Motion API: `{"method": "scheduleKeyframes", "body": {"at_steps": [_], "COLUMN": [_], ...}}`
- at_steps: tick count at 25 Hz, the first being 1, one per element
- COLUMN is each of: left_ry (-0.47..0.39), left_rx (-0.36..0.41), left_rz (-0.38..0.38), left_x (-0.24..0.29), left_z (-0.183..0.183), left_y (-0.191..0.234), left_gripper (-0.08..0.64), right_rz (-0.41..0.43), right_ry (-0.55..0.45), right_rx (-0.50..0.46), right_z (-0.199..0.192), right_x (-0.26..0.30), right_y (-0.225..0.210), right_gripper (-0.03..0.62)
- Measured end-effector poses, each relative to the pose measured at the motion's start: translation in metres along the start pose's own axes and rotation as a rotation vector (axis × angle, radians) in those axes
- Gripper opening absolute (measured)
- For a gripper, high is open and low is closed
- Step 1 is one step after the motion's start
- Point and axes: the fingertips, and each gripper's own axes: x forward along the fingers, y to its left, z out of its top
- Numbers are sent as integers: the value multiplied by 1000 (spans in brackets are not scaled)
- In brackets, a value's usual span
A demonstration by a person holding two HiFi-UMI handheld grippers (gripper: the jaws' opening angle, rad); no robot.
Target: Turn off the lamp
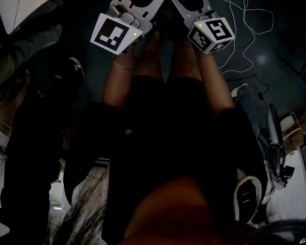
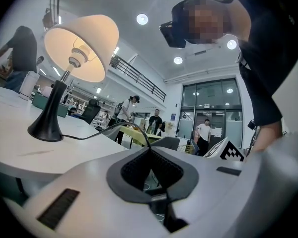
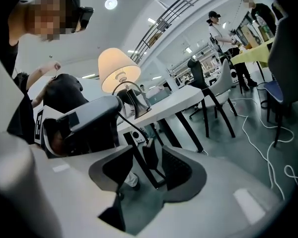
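Tongs first: our right gripper (image 3: 147,148) stands released, and the cord's inline switch (image 3: 150,156) hangs loose between its pads. Close beside it, our left gripper (image 2: 151,148) is clenched on the lamp cord (image 2: 93,135), which arcs in over the white table's (image 2: 49,152) rounded edge. Farther back, the lamp (image 2: 74,48) stands upright, well in from that edge, its shade glowing. Beyond the table legs we have open floor (image 3: 223,148), with only a loose white cable (image 3: 254,133) on it.
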Motion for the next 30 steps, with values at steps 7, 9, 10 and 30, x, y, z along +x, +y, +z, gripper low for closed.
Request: {"method": "scheduleKeyframes", "body": {"at_steps": [7,9,10,30], "left_ry": [-47,-65,-77,90], "left_rx": [-47,-53,-58,130], "left_rz": [-19,-21,-22,-81], "left_x": [3,-6,-10,-38], "left_z": [18,28,33,-5], "left_y": [-8,-11,-13,-33], "left_gripper": [11,11,11,46], "right_rz": [-3,-2,-4,83], "right_ry": [-16,-16,-18,-77], "right_rx": [9,14,20,180], "right_z": [11,12,12,13], "right_x": [10,11,11,-14], "right_y": [-2,9,13,21], "right_gripper": [150,150,149,78]}}
